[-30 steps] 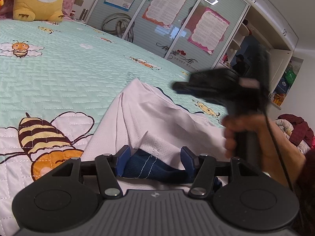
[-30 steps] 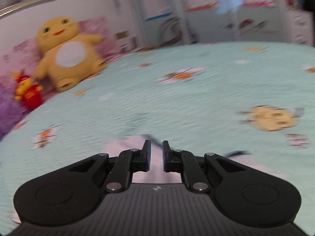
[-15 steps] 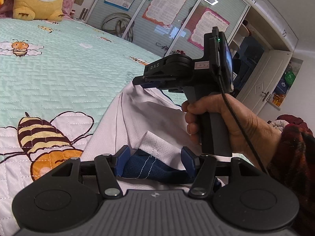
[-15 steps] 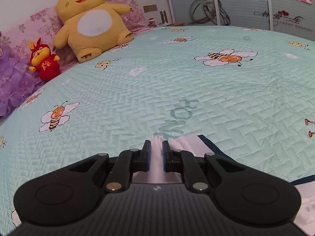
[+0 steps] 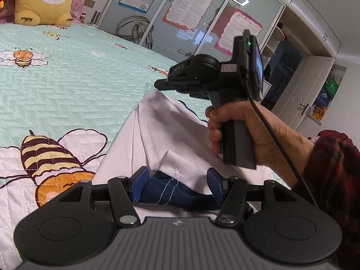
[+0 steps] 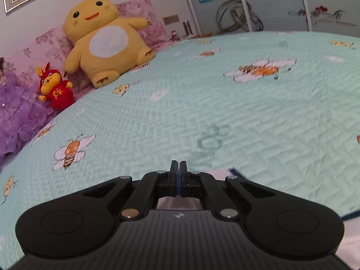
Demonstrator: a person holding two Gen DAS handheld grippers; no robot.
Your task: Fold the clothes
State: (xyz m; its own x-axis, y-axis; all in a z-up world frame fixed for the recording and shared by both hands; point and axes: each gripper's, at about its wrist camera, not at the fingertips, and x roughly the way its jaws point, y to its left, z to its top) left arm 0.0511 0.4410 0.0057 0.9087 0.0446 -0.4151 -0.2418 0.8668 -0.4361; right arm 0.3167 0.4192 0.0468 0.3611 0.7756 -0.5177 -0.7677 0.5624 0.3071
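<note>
Closest in, the left gripper [image 5: 177, 183] sits low over the bed with its blue pads spread, and a bunched navy-blue hem [image 5: 173, 191] of the garment lies between them; whether the pads actually press on that cloth I cannot tell. Right behind it the white shirt [image 5: 157, 130] rises in a soft ridge, one corner folded back, spread across the mint quilt [image 5: 67, 85] beside a big printed bee [image 5: 51, 159]. Just past the shirt, a hand [image 5: 243, 135] in a red plaid sleeve grips the handle of the right gripper [image 6: 178, 172], held above the shirt's far edge. From its own camera, those jaws are pressed fully together with nothing visible between them, and a sliver of white cloth with a navy edge [image 6: 227, 172] peeks out just to the right of the tips. Farther up the bed, a yellow plush toy [image 6: 105, 42] leans on pink floral pillows, a small red plush [image 6: 56, 90] beside it, and posters hang on the sliding wardrobe doors [image 5: 191, 9] beyond.
</note>
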